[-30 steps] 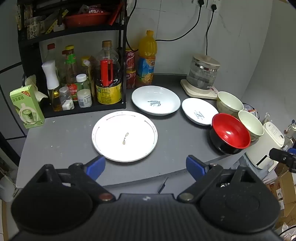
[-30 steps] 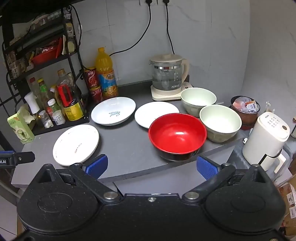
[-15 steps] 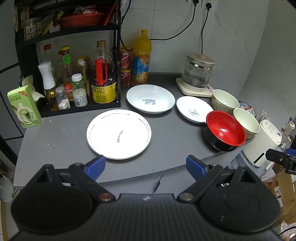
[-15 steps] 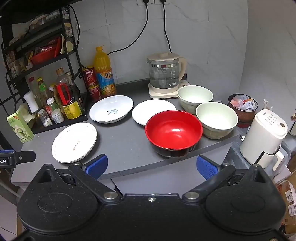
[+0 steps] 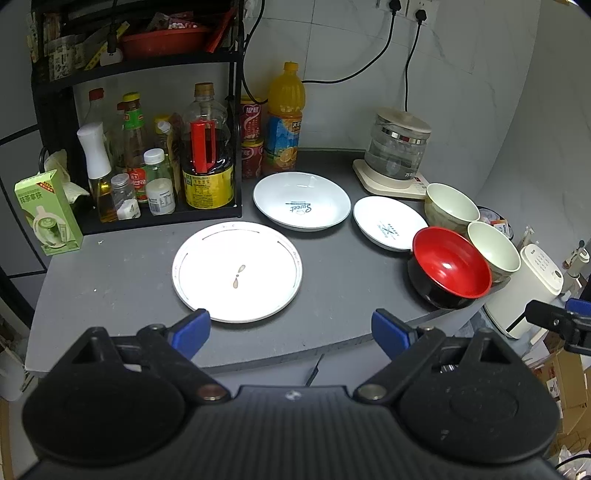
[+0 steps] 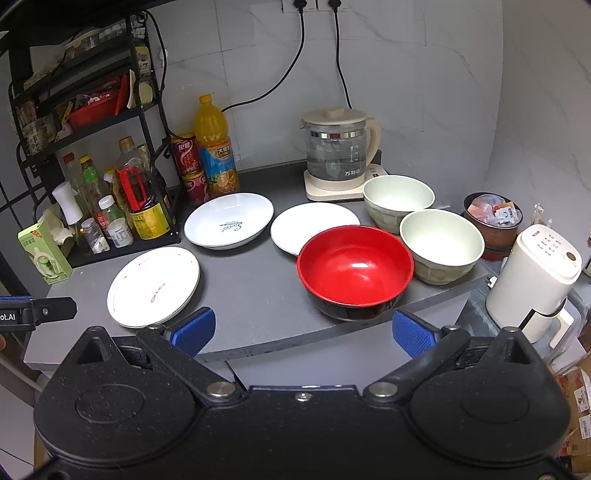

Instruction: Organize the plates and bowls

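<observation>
A: What encloses the scene?
B: A pale marble-veined wall point(image 6: 424, 92) with sockets point(image 6: 314, 4) and two black cords.
A: And the furniture?
B: A grey countertop point(image 5: 118, 273); at its left rear, a black metal rack point(image 5: 140, 66) holding bottles. Cardboard boxes point(image 5: 569, 373) lie below right

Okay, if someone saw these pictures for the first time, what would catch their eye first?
Probably the red bowl, glossy and bright at the counter's front edge, just ahead of the open right gripper. Next, the big white plate glaring under the light in front of the open left gripper. Then the orange juice bottle standing by the back wall beside the black rack.
</observation>
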A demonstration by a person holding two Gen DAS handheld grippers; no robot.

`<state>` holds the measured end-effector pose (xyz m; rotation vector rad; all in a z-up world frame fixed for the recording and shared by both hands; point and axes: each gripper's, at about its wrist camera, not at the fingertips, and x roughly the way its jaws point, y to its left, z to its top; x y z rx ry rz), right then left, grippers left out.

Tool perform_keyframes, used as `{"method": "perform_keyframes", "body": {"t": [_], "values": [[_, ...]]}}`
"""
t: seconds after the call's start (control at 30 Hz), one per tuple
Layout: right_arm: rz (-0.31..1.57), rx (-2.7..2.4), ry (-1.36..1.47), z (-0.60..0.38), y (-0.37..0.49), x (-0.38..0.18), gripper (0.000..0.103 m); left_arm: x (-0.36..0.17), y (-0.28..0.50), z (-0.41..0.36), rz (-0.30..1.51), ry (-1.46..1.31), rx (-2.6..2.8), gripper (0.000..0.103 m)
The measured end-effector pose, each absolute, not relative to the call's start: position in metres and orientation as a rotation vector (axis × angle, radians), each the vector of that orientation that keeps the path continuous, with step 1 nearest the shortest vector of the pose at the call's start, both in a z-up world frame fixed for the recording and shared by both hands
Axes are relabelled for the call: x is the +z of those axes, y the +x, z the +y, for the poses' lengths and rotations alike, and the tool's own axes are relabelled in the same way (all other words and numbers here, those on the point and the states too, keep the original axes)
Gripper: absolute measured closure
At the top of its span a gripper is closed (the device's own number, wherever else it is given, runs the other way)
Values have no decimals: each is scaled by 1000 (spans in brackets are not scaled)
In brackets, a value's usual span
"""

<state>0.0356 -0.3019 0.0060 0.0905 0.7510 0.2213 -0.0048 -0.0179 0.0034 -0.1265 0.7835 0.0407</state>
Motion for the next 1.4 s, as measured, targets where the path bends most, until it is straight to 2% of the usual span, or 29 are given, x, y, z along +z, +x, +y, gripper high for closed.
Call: {"method": "perform_keyframes", "body": {"t": [1.4], "values": [[756,222,85,-306,47,6,0,0,2,-21,786,-143,52,10]]}}
